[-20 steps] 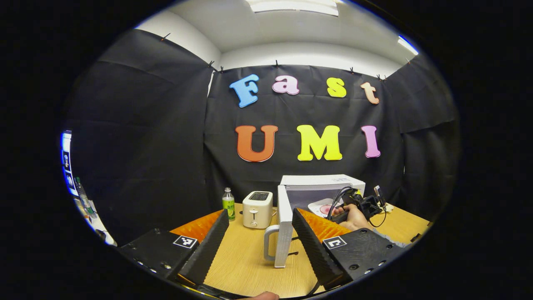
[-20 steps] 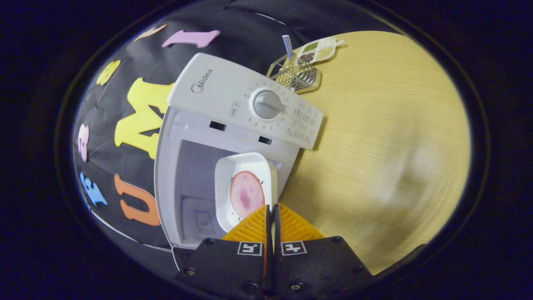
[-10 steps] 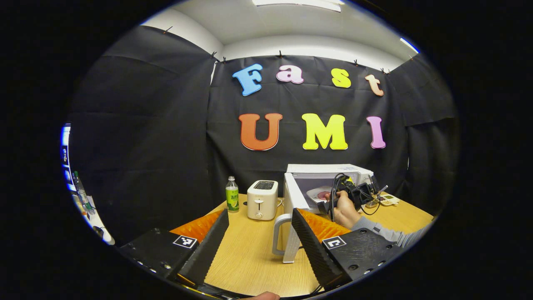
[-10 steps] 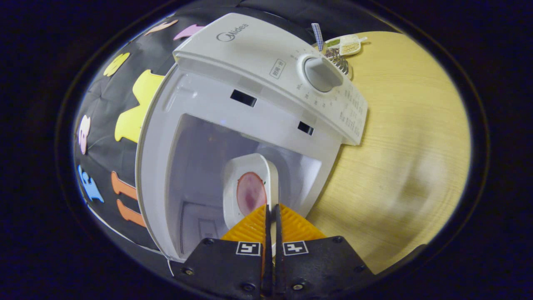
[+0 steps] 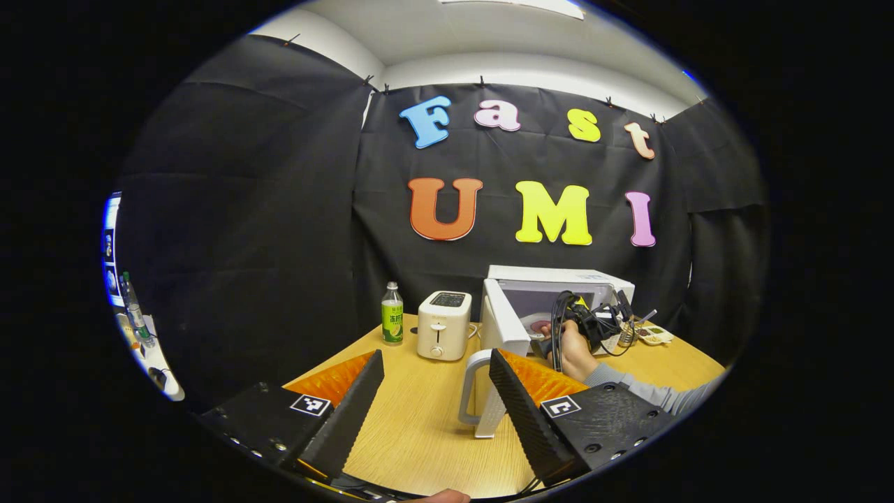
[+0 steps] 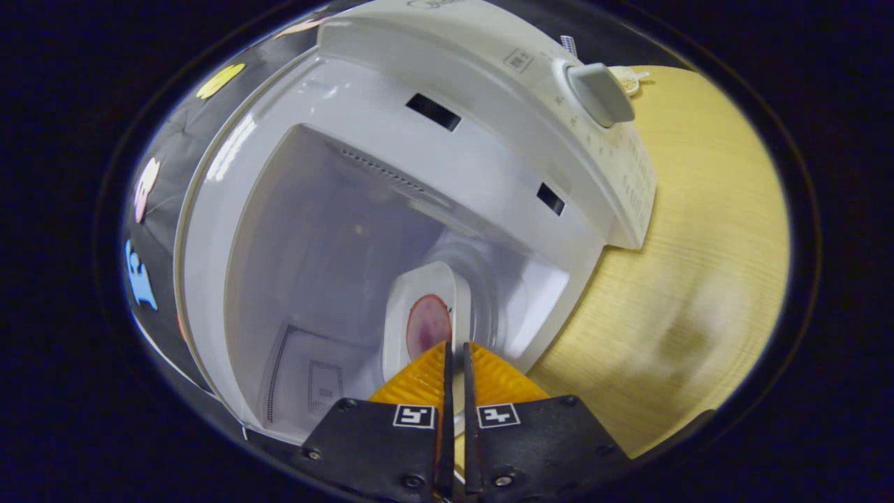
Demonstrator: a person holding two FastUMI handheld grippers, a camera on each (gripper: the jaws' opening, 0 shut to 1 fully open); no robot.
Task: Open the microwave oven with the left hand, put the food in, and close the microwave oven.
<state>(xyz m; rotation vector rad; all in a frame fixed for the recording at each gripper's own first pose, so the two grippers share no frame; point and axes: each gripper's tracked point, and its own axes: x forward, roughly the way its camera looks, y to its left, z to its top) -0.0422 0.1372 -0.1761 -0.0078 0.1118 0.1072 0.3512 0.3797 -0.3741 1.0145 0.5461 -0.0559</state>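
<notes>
Carrying the plate of food (image 6: 423, 318) by its rim into the open microwave oven (image 6: 391, 209), the right gripper (image 6: 455, 355) is pinching it tight while the left gripper (image 5: 436, 381) is waiting spread wide near the door (image 5: 499, 349), leaving release and closing undone.

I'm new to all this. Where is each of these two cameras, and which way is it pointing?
Left gripper view: rides the open left gripper, looking level across the table at the microwave, its door open, and the toaster; a hand holds the right gripper there.
Right gripper view: rides the right gripper, rolled sideways, facing into the microwave; the gripper is shut on a white plate.
Shared: the microwave, plate and table.
</notes>
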